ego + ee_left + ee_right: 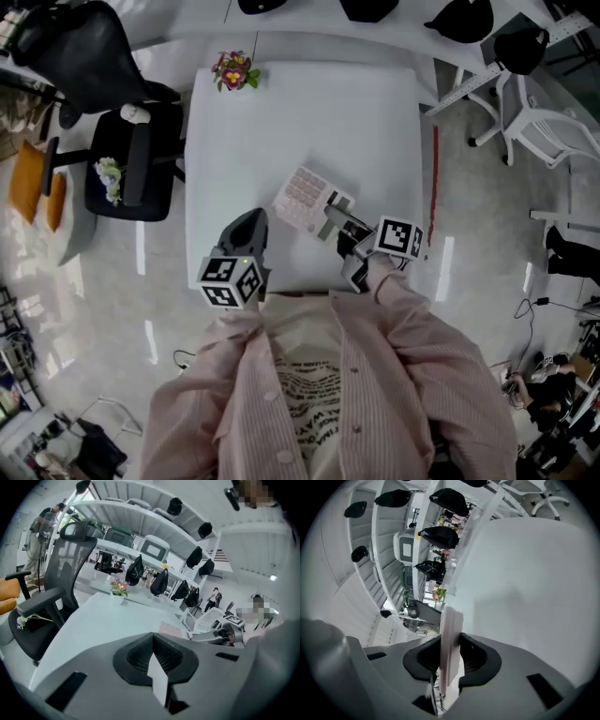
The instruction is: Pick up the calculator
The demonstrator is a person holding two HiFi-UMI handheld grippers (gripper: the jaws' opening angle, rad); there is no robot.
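Observation:
The calculator [303, 197] is pale with pink keys and hangs tilted just above the white table [300, 112], near its front right part. My right gripper [331, 222] is shut on the calculator's near edge. In the right gripper view the calculator [451, 630] stands edge-on, pinched between the black pads. My left gripper [250, 228] hovers to the left of it, over the table's front edge, with its jaws together and nothing in them. From the left gripper view [153, 641] the calculator [169, 629] shows ahead to the right, with the right gripper [224, 633] behind it.
A small pot of flowers [234, 71] stands at the table's far left corner. A black office chair [131, 159] sits against the table's left side, and white chairs [539, 122] stand off to the right. My striped sleeves fill the bottom of the head view.

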